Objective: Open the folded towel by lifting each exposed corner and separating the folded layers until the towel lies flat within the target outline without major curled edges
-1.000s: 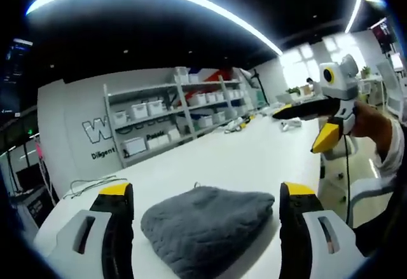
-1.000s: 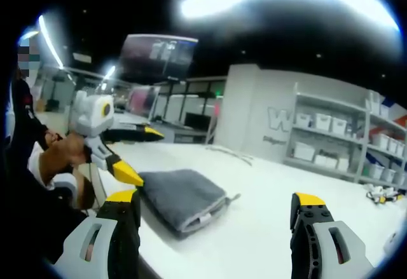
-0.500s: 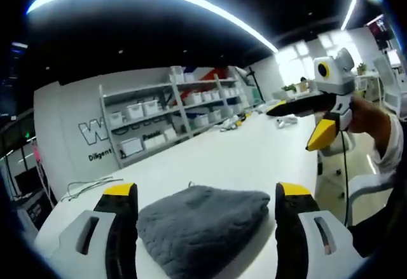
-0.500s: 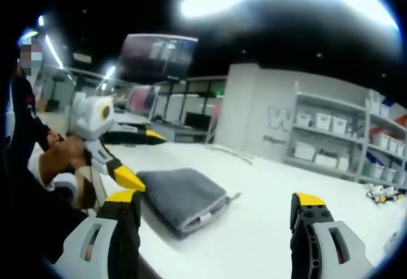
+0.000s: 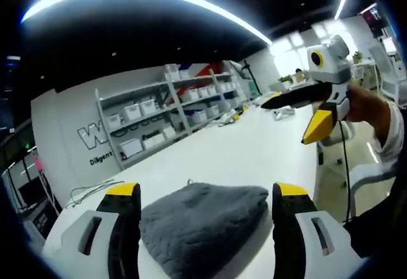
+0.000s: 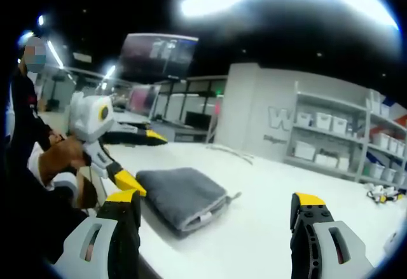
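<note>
Towel [image 5: 205,223] folded, grey, on white table [image 5: 241,155].
Left tongs [image 5: 202,196] wide, straddling towel; right tongs [image 6: 216,206] wide, beside it.

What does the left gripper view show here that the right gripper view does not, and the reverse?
Left gripper view alone: bright windows and the right claw held open above the table. Right gripper view alone: the towel's white tag, a dark ceiling screen, and the left claw open beside the towel. Both: the folded grey towel, white table, bin shelves.
</note>
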A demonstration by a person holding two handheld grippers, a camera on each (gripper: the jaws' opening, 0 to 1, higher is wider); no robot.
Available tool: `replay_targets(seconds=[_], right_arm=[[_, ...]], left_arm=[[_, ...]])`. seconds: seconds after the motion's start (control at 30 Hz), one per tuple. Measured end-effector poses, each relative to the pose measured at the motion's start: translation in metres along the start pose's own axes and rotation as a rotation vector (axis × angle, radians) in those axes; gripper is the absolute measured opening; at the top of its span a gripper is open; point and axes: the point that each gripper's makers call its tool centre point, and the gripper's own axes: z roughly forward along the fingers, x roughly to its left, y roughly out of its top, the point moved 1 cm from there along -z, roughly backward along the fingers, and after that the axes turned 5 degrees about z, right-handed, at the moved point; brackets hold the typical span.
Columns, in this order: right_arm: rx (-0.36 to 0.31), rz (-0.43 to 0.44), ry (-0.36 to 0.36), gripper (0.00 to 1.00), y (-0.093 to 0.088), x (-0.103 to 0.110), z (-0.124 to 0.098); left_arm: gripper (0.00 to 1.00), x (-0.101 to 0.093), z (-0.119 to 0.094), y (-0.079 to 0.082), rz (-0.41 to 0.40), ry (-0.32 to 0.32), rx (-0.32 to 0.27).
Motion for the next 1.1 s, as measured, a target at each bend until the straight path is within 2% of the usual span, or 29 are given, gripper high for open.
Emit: replay_targets(seconds=[0.13,0.37,0.77,0.93,1.1], right_arm=[[0.002,0.000,0.000,1.00,-0.001,0.000,0.000],[0.004,0.001,0.000,1.00,-0.002,0.000,0.001],[0.005,0.002,0.002,0.99,-0.003,0.000,0.001],[0.011,0.004,0.004,0.99,-0.004,0.001,0.003],[0.016,0.002,0.006,0.99,-0.005,0.001,0.003]], left_arm=[[0.86,-0.001,0.001,0.000,0.023,0.004,0.003],[0.81,-0.005,0.004,-0.001,0.054,0.001,0.011],[0.83,-0.011,0.007,-0.004,0.096,-0.005,0.029],[0.84,-0.011,0.008,-0.005,0.090,-0.003,0.036],[0.83,-0.015,0.011,-0.007,0.122,-0.003,0.034]])
